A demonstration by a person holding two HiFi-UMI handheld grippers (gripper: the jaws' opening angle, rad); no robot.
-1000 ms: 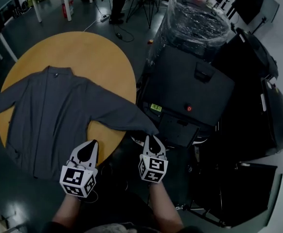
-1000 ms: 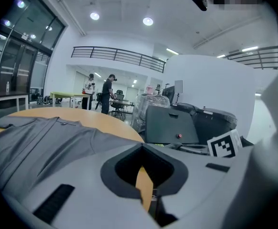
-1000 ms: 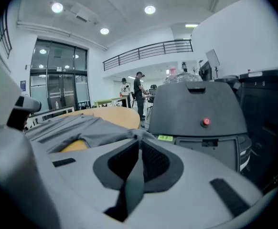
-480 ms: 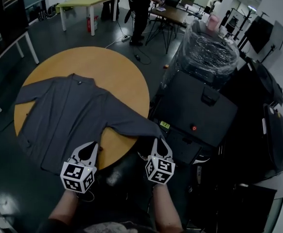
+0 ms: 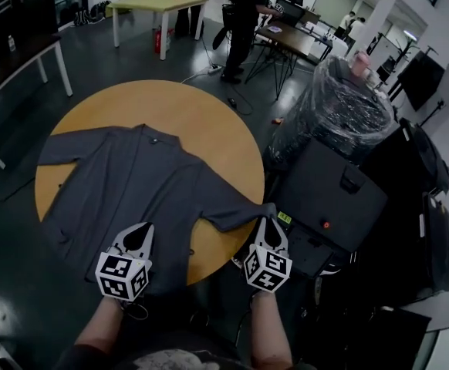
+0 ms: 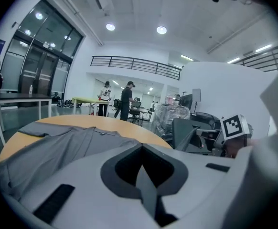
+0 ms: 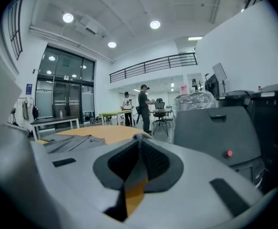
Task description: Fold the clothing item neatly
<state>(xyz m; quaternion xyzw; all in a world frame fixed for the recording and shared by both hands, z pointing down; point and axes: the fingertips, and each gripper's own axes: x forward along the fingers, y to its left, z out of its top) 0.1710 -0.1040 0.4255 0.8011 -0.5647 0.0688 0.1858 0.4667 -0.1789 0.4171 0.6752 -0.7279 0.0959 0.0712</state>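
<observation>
A grey long-sleeved shirt (image 5: 132, 183) lies spread flat on a round wooden table (image 5: 209, 122), collar at the far side. Its right sleeve (image 5: 224, 206) stretches past the table's near right edge. My right gripper (image 5: 269, 223) is shut on that sleeve's cuff; in the right gripper view (image 7: 139, 144) grey cloth sits between the jaws. My left gripper (image 5: 138, 231) hovers over the shirt's near hem with its jaws shut. In the left gripper view (image 6: 141, 149) the shirt (image 6: 58, 142) lies ahead, and I cannot tell if any cloth is pinched.
A black equipment case (image 5: 336, 199) stands just right of the table, a plastic-wrapped bundle (image 5: 340, 106) behind it. More black cases stand at the far right. People (image 5: 248, 14) stand by desks at the back, near a green table (image 5: 151, 2).
My right gripper has risen with the cuff, so the sleeve end is lifted off the table's edge. My left gripper has moved from the shirt's side edge to over its lower body.
</observation>
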